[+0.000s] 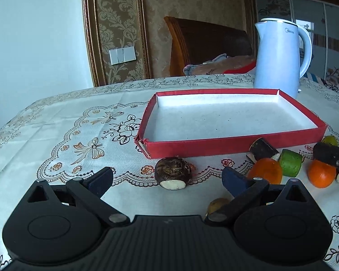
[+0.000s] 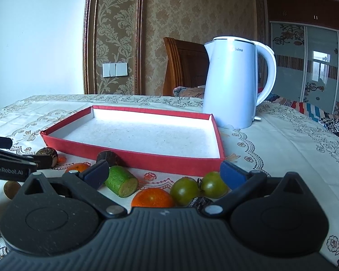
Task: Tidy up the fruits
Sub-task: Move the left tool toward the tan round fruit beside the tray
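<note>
A red tray (image 1: 214, 145) with a white, bare floor lies on the table; it also shows in the right wrist view (image 2: 169, 161). My left gripper (image 1: 169, 178) is open, with a brown taro piece (image 1: 173, 172) on the cloth between its fingers. My right gripper (image 2: 165, 174) is open and empty above an orange (image 2: 153, 197), a green cucumber chunk (image 2: 122, 181) and two green tomatoes (image 2: 185, 190). In the left wrist view, two oranges (image 1: 265, 170), the cucumber chunk (image 1: 290, 162) and another taro piece (image 1: 263, 150) lie in front of the tray.
A white electric kettle (image 1: 280, 56) stands behind the tray's far right corner; it also shows in the right wrist view (image 2: 232, 83). A small brown fruit (image 1: 217, 204) lies near my left gripper. A patterned cloth (image 1: 67, 135) covers the table. A wooden headboard stands behind.
</note>
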